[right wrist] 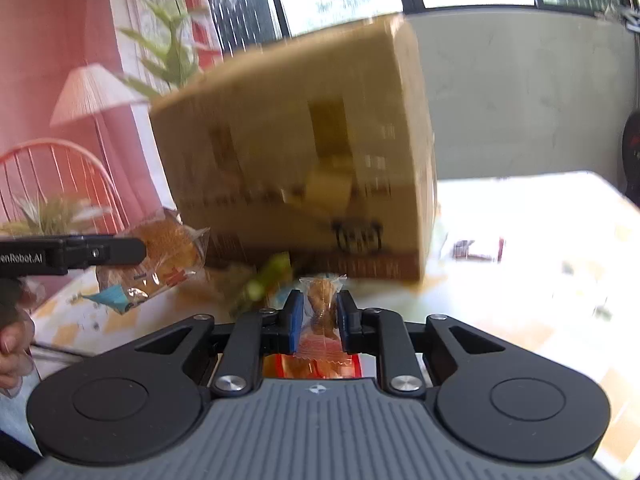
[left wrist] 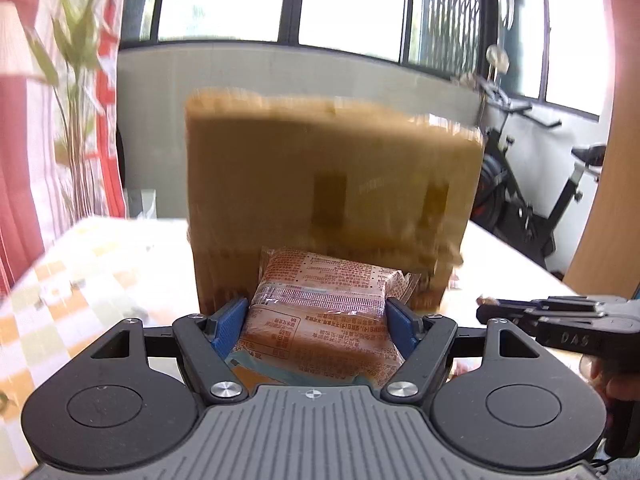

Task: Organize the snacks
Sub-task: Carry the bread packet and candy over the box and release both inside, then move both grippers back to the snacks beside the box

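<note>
My left gripper is shut on an orange snack packet with printed text, held above the table in front of a brown cardboard box. My right gripper is shut on a small clear-wrapped snack, close to the same box. The left gripper and its packet show at the left of the right wrist view. The right gripper's fingers show at the right edge of the left wrist view. Both views are blurred by motion.
The table has a checked cloth. A green wrapped item and a dark packet lie near the box. A plant, a red chair, a lamp and an exercise bike stand around.
</note>
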